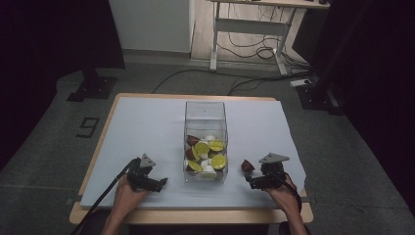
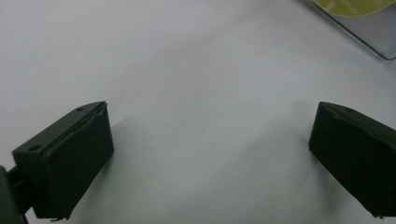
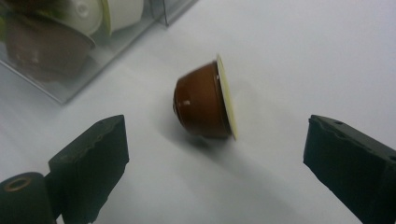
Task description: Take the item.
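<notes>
Both hands are resting at the near edge of the white table (image 1: 147, 122); the right gripper (image 3: 215, 154) is standing released, jaws wide apart, with a brown capsule (image 3: 204, 100) lying on its side just ahead of them, untouched, beside the clear box (image 1: 205, 117) of capsules. Across from it, the left gripper (image 2: 210, 149) is gaping over bare tabletop

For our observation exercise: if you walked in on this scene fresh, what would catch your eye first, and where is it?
First, the clear box at the middle of the white table, partly filled with brown capsules with yellow-green lids. Next, a lone brown capsule lying on its side just right of the box, ahead of the open right tongs. The left tongs stand open over bare table to the box's left.
</notes>
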Action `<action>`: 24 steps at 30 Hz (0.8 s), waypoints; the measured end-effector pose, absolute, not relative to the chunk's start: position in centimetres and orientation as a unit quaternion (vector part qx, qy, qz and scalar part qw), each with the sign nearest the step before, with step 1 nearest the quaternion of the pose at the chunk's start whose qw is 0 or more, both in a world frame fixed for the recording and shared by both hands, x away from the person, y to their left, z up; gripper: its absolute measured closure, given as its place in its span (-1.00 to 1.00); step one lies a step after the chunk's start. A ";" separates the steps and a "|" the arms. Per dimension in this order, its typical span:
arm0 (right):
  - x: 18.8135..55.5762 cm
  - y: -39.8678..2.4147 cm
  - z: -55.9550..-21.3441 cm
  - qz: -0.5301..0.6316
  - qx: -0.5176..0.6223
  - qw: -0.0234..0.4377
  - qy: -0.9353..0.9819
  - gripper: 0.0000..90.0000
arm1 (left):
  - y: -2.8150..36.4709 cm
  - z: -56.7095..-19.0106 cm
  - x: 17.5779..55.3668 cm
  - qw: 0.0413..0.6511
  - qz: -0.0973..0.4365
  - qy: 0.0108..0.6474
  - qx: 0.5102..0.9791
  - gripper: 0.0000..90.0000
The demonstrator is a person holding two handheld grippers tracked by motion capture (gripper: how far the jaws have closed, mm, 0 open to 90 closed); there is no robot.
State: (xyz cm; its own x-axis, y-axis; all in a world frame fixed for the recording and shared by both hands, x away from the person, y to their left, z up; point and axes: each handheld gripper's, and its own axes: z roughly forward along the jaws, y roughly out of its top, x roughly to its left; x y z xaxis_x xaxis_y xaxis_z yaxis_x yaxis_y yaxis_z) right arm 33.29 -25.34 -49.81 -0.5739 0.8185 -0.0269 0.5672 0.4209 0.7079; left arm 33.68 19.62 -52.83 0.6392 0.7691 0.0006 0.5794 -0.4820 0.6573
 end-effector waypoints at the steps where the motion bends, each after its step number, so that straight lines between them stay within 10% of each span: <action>1: 33.2 -25.4 -50.0 0.333 0.422 0.185 0.823 -0.84 | 19.6 -52.8 33.7 0.318 0.149 0.398 0.848 -1.00; 24: 33.4 -26.0 -53.0 0.310 0.434 0.159 0.831 -1.00 | 19.6 -52.8 33.7 0.318 0.149 0.398 0.848 -1.00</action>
